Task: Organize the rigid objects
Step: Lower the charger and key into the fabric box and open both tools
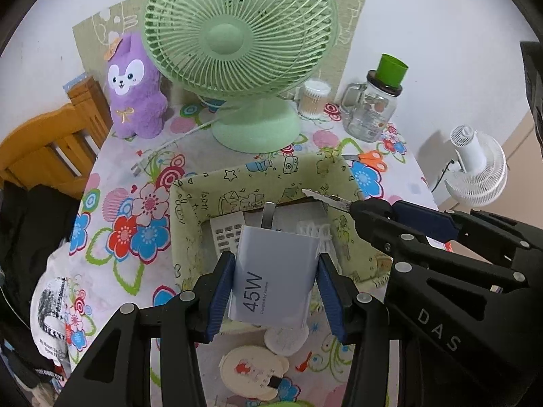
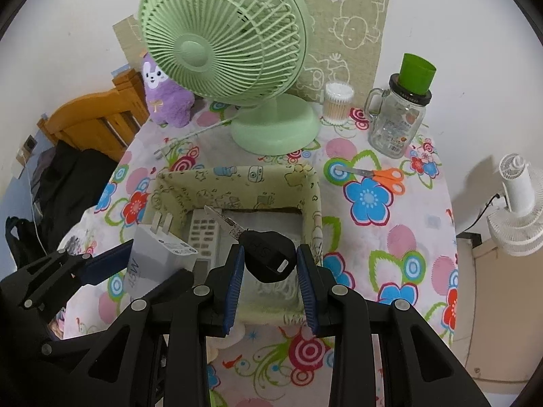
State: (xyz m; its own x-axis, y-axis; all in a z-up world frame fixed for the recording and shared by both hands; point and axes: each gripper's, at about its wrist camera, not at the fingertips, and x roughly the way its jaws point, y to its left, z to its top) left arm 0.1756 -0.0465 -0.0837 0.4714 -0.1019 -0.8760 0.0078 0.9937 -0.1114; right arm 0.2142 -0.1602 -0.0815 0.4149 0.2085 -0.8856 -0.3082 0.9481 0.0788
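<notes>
White charger (image 1: 275,274) in the left gripper (image 1: 275,291) hides the remote's (image 1: 228,234) lower half.

Fabric box (image 2: 237,183) open on top, remote (image 2: 203,234) on its floor; green fan (image 2: 224,40) crowds behind; scissors (image 2: 376,174) at right.

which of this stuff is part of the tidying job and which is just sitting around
In the job: charger in the left gripper; key in the right gripper; cloth box; remote already inside.

Lying about: green fan, purple plush, glass jar, cotton swabs. Scissors may be next.
</notes>
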